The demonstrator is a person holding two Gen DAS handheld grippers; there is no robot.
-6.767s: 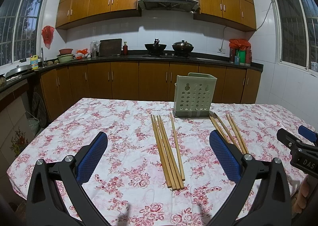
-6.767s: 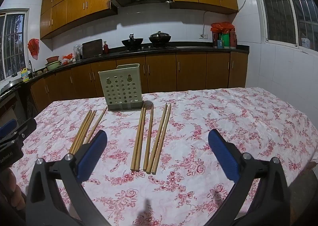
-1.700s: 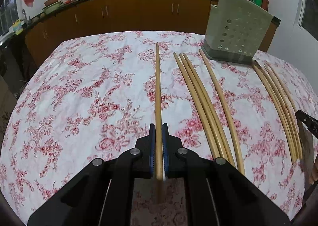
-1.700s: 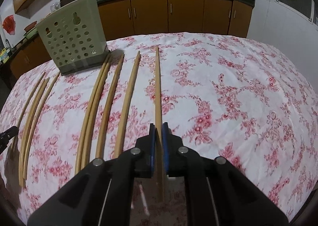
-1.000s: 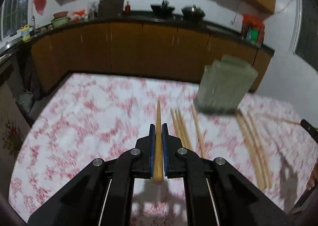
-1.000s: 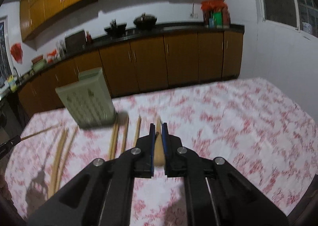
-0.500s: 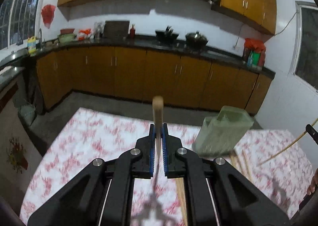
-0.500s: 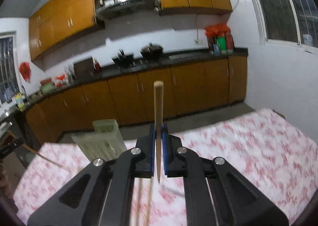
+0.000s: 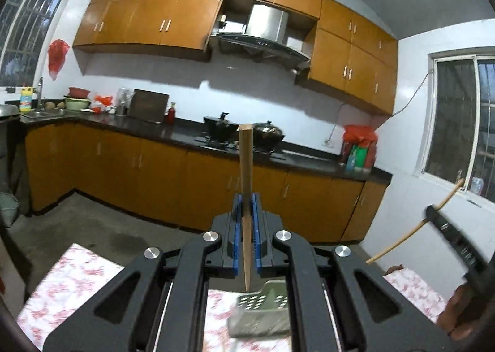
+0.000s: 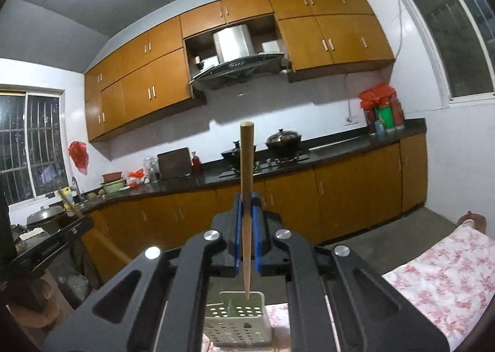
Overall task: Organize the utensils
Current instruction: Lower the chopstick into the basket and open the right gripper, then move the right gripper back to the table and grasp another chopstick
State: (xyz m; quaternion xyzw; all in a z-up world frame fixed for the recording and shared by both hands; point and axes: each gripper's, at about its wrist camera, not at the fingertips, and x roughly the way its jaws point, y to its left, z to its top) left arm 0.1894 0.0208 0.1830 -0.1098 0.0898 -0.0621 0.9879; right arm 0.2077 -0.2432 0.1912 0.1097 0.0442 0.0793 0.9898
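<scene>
wooden chopsticks, two, are standing upright, one (image 9: 246,197) pinched in the closed left gripper (image 9: 246,239), one (image 10: 247,197) in the closed right gripper (image 10: 247,239), tips hanging over one perforated green utensil holder (image 10: 238,324).

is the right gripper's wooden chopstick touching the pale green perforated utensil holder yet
Cannot tell. In the right wrist view the wooden chopstick, clamped upright in the right gripper, has its tip overlapping the pale green perforated utensil holder rim, with no gap or contact plainly shown.
</scene>
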